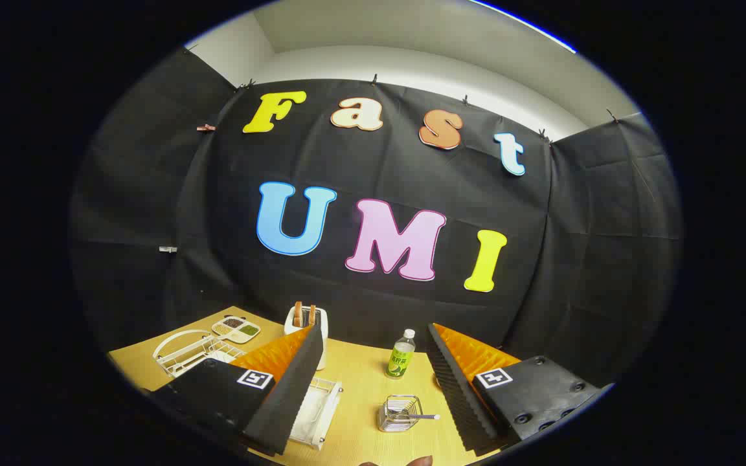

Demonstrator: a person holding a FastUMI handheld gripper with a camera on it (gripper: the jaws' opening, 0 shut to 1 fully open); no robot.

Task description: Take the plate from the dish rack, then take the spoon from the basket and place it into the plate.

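Note:
My gripper (373, 330) is open and held high above the wooden table (363, 382), with nothing between its fingers. Below and between the fingers stands a small metal wire basket (400, 414). The spoon (419, 417) lies in it, its handle poking out towards the right finger. A white dish rack (318, 406) sits just left of the basket, partly hidden behind the left finger. Something white, seemingly the plate (308, 414), rests inside it.
A green-labelled bottle (401, 355) stands beyond the basket. A white toaster (308, 322) with bread slices is behind the left fingertip. Further left are a white wire holder (192, 353) and a divided snack dish (237, 329). A person's fingertip (421, 461) shows at the near edge.

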